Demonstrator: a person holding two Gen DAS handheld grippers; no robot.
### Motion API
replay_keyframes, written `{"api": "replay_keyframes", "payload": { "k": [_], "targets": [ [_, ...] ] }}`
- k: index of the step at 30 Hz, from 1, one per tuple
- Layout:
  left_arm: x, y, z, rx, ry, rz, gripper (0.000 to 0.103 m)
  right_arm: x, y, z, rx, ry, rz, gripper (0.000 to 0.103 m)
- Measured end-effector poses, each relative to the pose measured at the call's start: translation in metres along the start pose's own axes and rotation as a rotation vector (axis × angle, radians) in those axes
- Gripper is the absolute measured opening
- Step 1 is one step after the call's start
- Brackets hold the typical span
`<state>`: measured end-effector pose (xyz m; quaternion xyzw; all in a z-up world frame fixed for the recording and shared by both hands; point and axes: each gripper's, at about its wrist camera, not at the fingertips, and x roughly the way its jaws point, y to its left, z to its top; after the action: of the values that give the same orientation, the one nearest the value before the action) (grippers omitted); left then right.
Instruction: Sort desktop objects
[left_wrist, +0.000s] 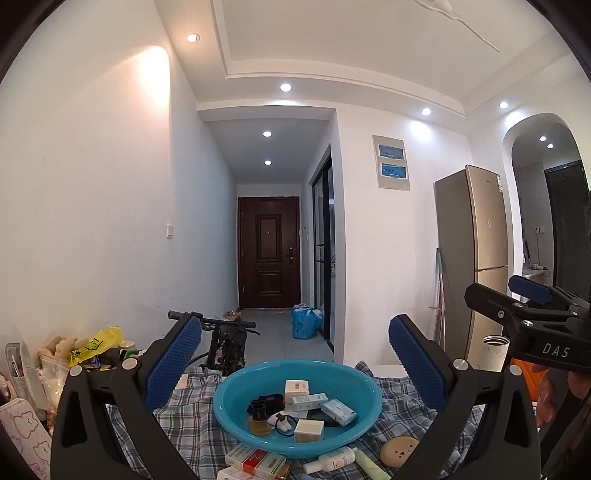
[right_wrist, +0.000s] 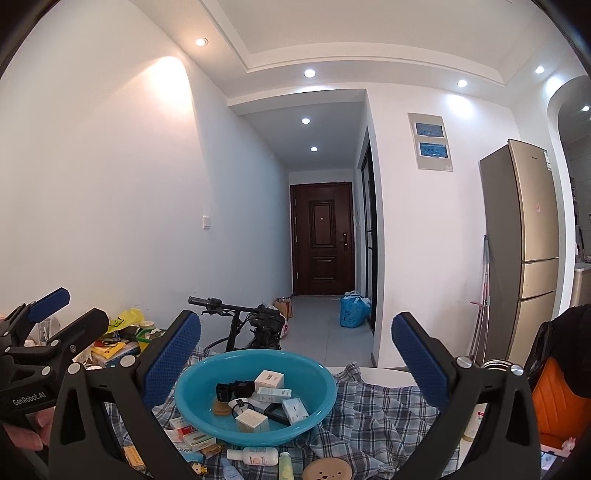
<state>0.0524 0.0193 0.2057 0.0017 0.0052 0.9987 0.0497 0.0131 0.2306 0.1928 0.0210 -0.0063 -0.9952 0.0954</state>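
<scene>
Fingers of both grippers, left (left_wrist: 295, 354) and right (right_wrist: 295, 354), spread wide and empty above the basin (left_wrist: 236, 398); a bottle (right_wrist: 255, 456) lies crosswise below, nearer the right.

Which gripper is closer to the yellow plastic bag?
Left. The left gripper is just right of the yellow plastic bag; the right gripper is farther right, facing the blue basin.

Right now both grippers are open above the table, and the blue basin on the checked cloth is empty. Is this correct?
Not quite. The blue basin is not empty: it already holds several small boxes, a dark pouch and other small items, as the left wrist view shows. The rest stands: the left gripper and right gripper are both open, and the basin sits on the checked cloth.
</scene>
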Motion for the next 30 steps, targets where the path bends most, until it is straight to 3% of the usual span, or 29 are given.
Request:
{"api": "replay_keyframes", "payload": {
  "k": [9,30],
  "targets": [
    [0.014,0.006,-0.014,-0.018,0.065,-0.001,0.103,0.010,0.004,-0.016,-0.009,0.048,0.014,0.103],
    [0.048,0.010,-0.136,-0.065,0.390,0.024,0.103,0.034,0.011,-0.111,-0.034,0.318,0.045,0.103]
  ]
}}
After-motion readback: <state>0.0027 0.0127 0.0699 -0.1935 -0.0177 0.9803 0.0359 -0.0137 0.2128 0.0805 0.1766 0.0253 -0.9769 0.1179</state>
